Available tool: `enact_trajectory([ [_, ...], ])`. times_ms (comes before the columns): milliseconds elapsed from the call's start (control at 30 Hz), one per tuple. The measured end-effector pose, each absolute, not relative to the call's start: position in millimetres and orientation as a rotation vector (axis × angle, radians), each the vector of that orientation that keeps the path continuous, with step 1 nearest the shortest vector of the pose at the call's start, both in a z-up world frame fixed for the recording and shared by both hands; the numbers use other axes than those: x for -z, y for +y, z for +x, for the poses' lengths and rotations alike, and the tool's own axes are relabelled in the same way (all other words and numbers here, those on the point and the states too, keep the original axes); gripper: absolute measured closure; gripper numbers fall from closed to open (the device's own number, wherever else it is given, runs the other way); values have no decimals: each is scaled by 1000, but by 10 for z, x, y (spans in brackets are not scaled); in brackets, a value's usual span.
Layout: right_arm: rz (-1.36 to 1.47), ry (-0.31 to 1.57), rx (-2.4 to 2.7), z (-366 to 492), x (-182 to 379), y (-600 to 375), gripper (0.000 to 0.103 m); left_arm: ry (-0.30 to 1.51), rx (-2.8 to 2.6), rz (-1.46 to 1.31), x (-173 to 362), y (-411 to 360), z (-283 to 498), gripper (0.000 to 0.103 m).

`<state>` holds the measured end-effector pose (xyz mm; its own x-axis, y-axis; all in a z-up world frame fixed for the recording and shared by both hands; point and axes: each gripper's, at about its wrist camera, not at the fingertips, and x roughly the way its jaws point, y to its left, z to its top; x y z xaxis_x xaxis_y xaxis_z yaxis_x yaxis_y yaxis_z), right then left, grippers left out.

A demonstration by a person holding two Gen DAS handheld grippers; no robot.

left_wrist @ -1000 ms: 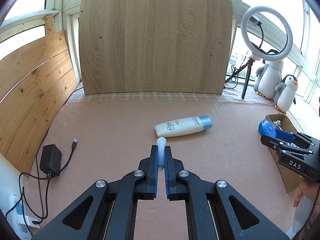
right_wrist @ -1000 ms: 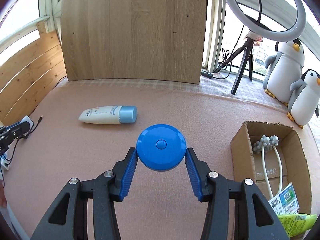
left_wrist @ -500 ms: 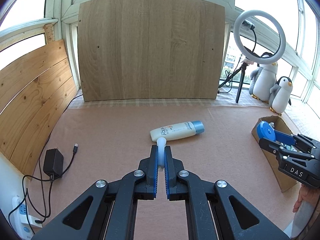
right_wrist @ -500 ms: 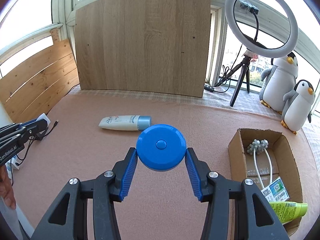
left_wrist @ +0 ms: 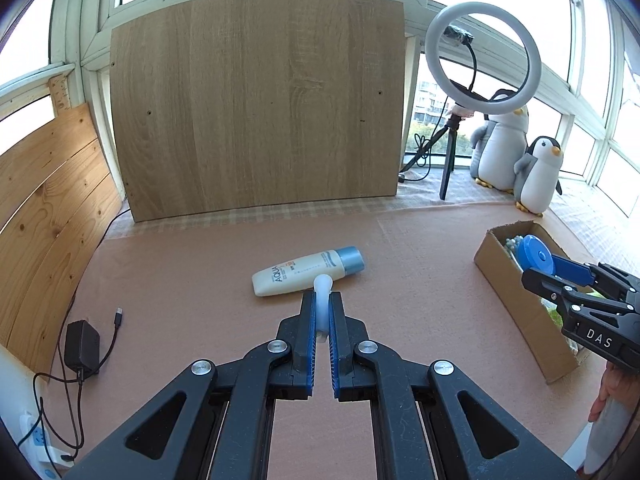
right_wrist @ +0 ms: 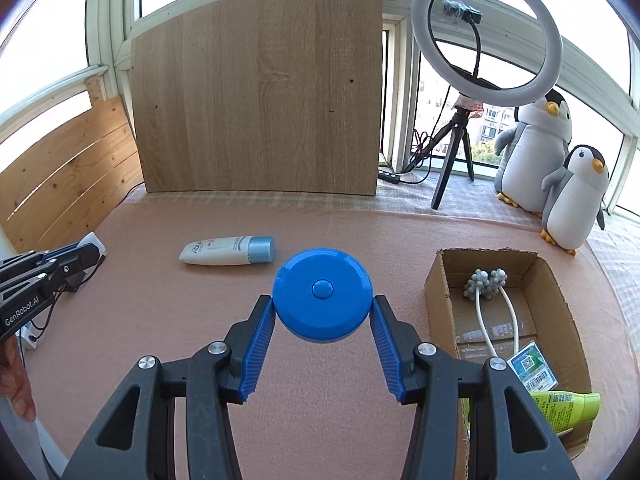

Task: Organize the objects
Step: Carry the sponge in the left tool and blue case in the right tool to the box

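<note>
I am pinching a small, light white plastic piece [left_wrist: 322, 292] in my nearly closed left gripper [left_wrist: 322, 312]. My right gripper [right_wrist: 320, 320] is clamping the hard, slick blue round case [right_wrist: 322, 292] across its rim, partly open. Beyond, the squeezable sunscreen tube [right_wrist: 228, 251] is lying on the mat, the cardboard box [right_wrist: 436, 292] waiting rightward.

**A:** What stands straight ahead of the gripper?

**B:** A wooden board [right_wrist: 260, 92] leaning upright against the window frame, on a checked cloth.

**A:** And ahead to the right?

**B:** A ring light [right_wrist: 486, 36] on a small black tripod, with two plush penguins [right_wrist: 560, 160] just beside it, the smaller in front.

**A:** To the left?

**B:** Slatted pine panels [left_wrist: 48, 208]; nearer, a black power adapter [left_wrist: 82, 346] with its cable trailing to a white socket strip on the pink mat [left_wrist: 200, 280].
</note>
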<state>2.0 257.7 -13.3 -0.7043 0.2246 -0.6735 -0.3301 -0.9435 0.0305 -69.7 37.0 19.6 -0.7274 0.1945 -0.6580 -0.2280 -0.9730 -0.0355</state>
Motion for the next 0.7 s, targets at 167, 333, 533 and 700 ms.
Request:
enact_trajectory([
  [167,-977,249,-2600,202,100,2794,58,111,-2672,-1011,-213,708,-726,98],
  [333,-942,283,-2546,424,94,3039,58,152,-2605,-988,-215,1134,-757,98],
  [533,-892,324,-2453,809,105,3362,58,190,-2484,-956,-164,1792,-790,98],
  [700,-879,359,-2344,1237,171,3658,58,214,-2371,-924,-96,2440,-784,98],
])
